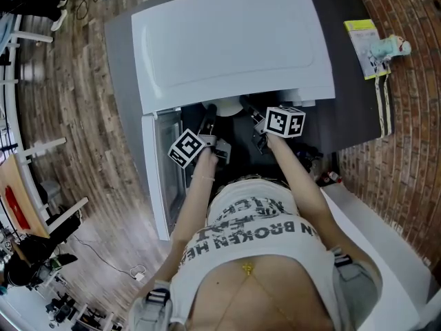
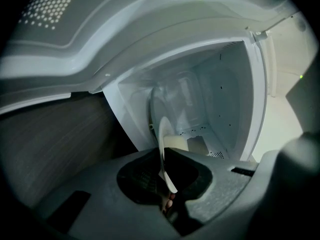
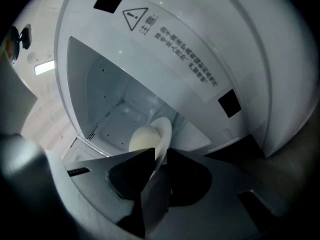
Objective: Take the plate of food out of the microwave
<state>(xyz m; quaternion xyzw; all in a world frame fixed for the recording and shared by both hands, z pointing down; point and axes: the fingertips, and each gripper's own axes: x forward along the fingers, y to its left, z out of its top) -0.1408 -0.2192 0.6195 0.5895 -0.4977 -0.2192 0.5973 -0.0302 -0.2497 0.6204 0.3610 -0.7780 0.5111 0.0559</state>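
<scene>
Closest in, the risk sits in the grip itself. The plate (image 2: 164,146) is pinched only by its thin rim from two sides, so if one hand rises or pulls ahead of the other it would likely tilt and the pale round food (image 3: 142,138) could roll off. A smooth rim may also slip out of the pads. A low pull could knock the plate's edge on the sill of the opening, and the open door (image 1: 162,178) stands close beside the left arm.

The left tongs (image 2: 165,159) are closed down narrow on the plate's rim, which shows edge-on between the two jaws. The right tongs (image 3: 159,156) are clamped the same way on the opposite rim, with the food just beyond their tips.

The plate is at the mouth of the white cavity (image 2: 210,99). I cannot tell whether it rests on the cavity floor or is lifted off it.

Farther out, the microwave (image 1: 227,40) stands on the dark counter (image 1: 344,81), and both tongs reach in under its front edge.
</scene>
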